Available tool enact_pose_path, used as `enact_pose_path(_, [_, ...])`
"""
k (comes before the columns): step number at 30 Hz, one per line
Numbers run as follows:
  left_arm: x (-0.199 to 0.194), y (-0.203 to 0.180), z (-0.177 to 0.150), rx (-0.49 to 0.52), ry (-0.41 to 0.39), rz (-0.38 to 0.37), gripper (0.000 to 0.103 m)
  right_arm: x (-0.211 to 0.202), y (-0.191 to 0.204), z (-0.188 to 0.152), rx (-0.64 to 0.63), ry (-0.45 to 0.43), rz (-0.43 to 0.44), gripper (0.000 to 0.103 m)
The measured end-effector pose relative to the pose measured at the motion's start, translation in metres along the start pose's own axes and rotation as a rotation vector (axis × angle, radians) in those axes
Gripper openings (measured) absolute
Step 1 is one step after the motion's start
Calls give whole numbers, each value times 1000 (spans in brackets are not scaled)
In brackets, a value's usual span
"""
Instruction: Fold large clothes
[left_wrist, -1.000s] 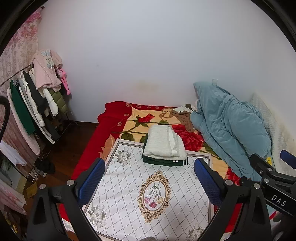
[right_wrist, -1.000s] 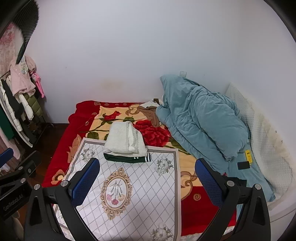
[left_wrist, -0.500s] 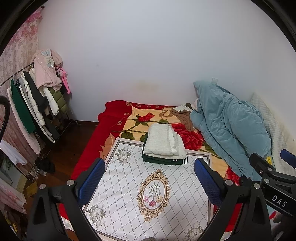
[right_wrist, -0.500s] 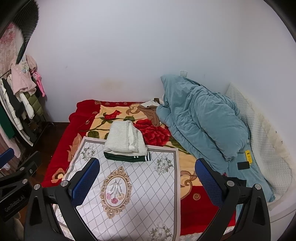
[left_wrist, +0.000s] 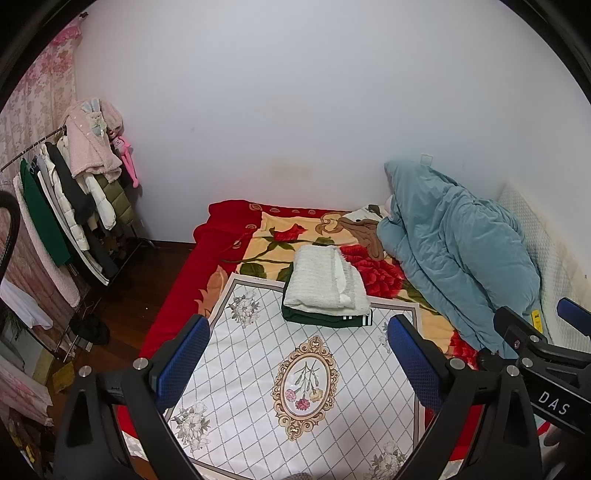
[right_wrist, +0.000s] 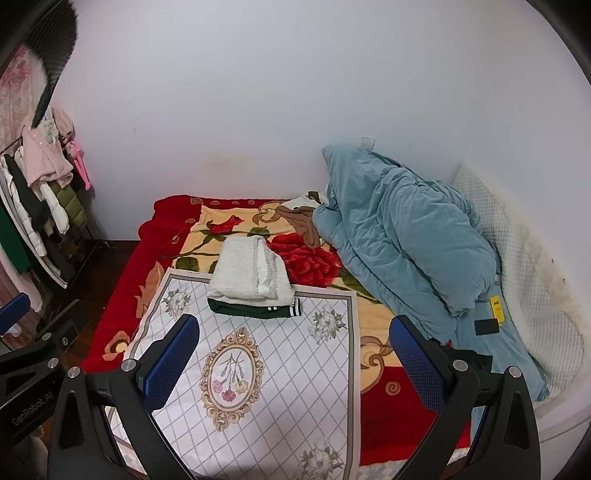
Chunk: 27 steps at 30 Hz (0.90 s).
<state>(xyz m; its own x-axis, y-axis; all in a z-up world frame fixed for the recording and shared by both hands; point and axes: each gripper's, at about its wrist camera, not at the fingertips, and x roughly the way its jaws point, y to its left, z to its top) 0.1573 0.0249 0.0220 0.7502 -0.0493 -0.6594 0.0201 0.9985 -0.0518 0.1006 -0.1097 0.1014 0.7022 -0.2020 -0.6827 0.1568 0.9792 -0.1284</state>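
left gripper (left_wrist: 297, 356) and right gripper (right_wrist: 293, 347): jaws wide apart, empty, above patterned cloth (left_wrist: 295, 369); folded white garment (left_wrist: 325, 280) stacked on dark green garment (left_wrist: 325, 319) at far edge.

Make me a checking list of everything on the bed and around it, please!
Surface: white patterned cloth spread flat on a red floral blanket.
Job's things: folded white garment stacked on a folded dark green garment, at the cloth's far edge.
Clutter: blue duvet bunched on the right; brown garment beside it.
Grippers: left gripper and right gripper both open, empty, above the cloth.
Cables: nothing seen.
Surroundings: clothes rack on the left, white wall behind.
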Motion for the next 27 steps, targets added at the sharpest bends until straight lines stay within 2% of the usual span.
enact_pose_path(13, [-5,-2,3,32,-25,-9,102,-4,-8,-13,12,-11,-22,103])
enact_pose_path(27, [-4,6,1,4,-33,1,102,-8,-10,-14,10,-21,-36,103])
